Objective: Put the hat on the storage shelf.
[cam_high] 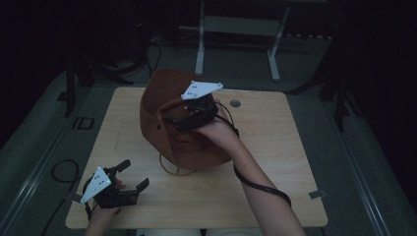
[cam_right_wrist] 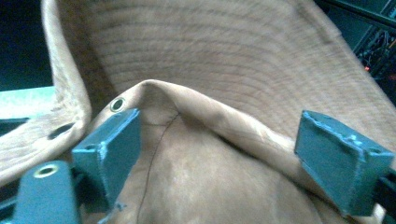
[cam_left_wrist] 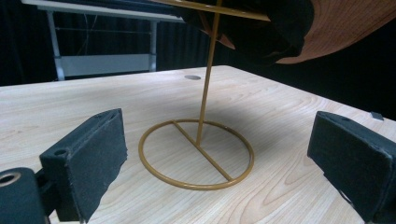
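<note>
Hat [cam_high: 169, 123] sits on stand [cam_high: 174, 169] mid-table [cam_high: 275, 162] in high view; right gripper [cam_high: 179, 115] against its crown, left gripper [cam_high: 133, 174] at 8 o'clock, jaws spread. Left gripper view: stand ring [cam_left_wrist: 196, 154] between released jaws. Right gripper view: jaws apart over brim fold [cam_right_wrist: 196, 102].

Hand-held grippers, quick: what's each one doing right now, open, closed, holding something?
Left hand-held gripper: open, holding nothing, facing the gold stand.
Right hand-held gripper: open, jaws either side of the brown hat, not clamped.
</note>
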{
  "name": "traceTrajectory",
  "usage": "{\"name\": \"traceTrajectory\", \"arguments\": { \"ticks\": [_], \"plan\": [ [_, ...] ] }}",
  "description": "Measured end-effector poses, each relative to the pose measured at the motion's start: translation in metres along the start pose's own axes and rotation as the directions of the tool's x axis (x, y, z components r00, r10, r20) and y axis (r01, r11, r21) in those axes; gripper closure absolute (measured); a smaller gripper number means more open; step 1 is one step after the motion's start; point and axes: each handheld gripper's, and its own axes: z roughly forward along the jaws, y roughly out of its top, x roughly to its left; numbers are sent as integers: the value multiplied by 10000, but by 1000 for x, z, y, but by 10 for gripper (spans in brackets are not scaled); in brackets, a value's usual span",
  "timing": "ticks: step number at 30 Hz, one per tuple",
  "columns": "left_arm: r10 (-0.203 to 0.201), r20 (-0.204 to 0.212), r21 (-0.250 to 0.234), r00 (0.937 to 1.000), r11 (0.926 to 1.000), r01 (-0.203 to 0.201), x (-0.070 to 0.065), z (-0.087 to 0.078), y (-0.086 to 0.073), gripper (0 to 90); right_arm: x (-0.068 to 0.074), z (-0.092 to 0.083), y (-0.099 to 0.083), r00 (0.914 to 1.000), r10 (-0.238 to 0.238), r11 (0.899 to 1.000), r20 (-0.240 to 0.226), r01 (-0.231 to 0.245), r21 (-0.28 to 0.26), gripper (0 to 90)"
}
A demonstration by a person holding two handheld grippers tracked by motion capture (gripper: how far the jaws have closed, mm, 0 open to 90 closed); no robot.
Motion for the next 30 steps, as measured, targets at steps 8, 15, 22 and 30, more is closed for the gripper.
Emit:
{"name": "traceTrajectory", "arguments": {
  "ticks": [8, 15, 22, 30],
  "plan": [
    [35, -150, 25, 9999, 10000, -35, 1, -1, 0, 52, -15, -33, -15, 9973, 702, 9945, -210, -716, -766, 108],
    [94, -231, 80, 9997, 9999, -92, 1, 1, -2, 52, -21, -56, -32, 9951, 970, 9901, -205, -985, -996, 109],
    [204, -223, 214, 9995, 9996, -199, -1, 4, -4, 52, -31, -78, -52, 9956, 931, 9906, -129, -939, -997, 133],
    [212, -283, 277, 9994, 9994, -204, -1, 4, -6, 52, -42, -108, -77, 9902, 1337, 9871, 407, -1294, -948, 133]
  ]
}}
